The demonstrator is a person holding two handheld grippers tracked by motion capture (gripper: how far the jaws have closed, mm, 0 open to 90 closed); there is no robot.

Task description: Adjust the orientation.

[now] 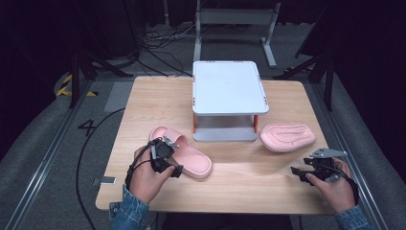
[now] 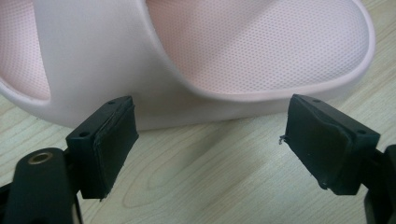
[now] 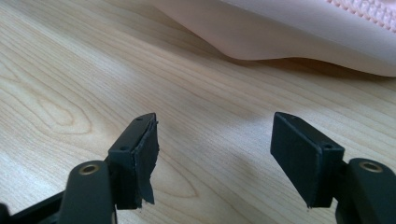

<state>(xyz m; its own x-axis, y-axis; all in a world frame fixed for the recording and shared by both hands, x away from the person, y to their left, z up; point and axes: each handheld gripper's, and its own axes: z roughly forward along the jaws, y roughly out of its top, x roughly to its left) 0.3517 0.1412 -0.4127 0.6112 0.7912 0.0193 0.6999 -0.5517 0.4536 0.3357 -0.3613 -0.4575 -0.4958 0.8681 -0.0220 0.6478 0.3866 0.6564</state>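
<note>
Jaws open, wooden table point(image 1: 268, 182), dim room

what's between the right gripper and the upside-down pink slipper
Nothing but bare table. In the right gripper view the open right gripper faces the upside-down slipper across plain wood; the high view shows the same gap.

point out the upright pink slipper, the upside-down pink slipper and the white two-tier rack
upright pink foam slipper point(image 1: 191, 160), high view, on its footbed
upside-down pink foam slipper point(image 1: 287, 136), high view, on its ridged sole
white two-tier plastic rack point(image 1: 228, 86), high view, on its top shelf
</note>
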